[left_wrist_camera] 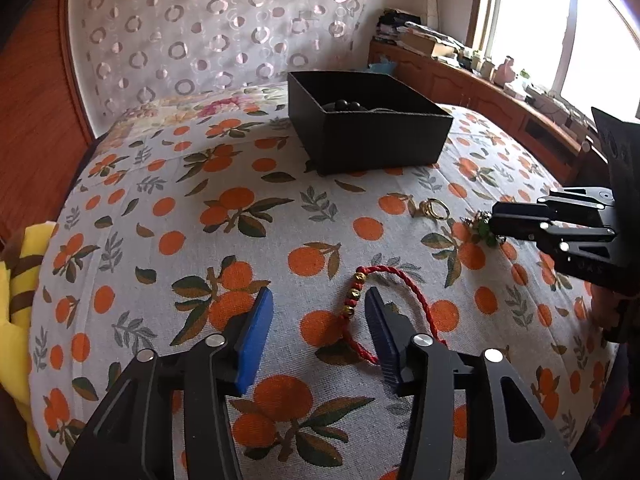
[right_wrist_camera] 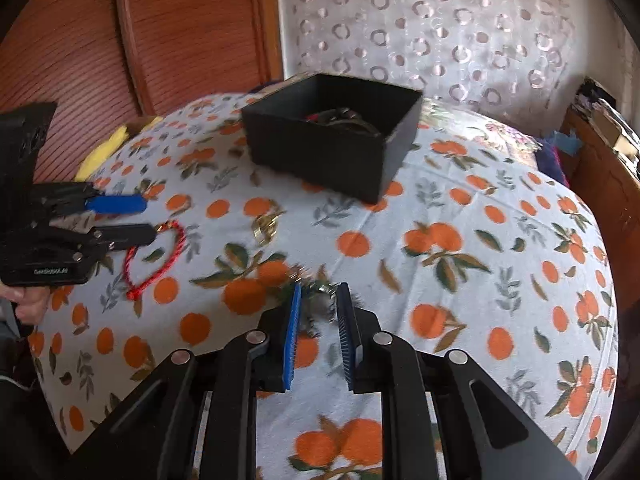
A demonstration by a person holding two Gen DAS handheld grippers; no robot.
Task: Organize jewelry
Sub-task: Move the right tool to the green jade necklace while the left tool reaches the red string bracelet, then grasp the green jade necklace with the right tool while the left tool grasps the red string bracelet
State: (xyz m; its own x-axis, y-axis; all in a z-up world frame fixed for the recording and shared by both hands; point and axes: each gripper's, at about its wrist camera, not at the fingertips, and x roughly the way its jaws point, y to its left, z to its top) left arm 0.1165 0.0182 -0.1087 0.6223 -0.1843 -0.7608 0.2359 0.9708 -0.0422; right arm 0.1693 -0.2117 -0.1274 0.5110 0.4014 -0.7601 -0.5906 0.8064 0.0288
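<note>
Red braided bracelet with gold beads, lying flat on the orange-print bedspread, its long axis running forward; the left gripper straddles the beaded near side, jaws spread, pads not pressing. Green-beaded piece, blurred and perhaps a charm cluster, lies at the tips of the right gripper, jaws partly spread. Gold rings and black box lie farther ahead. Body lettering on either gripper is illegible.

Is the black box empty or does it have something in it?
Not empty: the lidless black box holds dark beads and other dark pieces.
</note>
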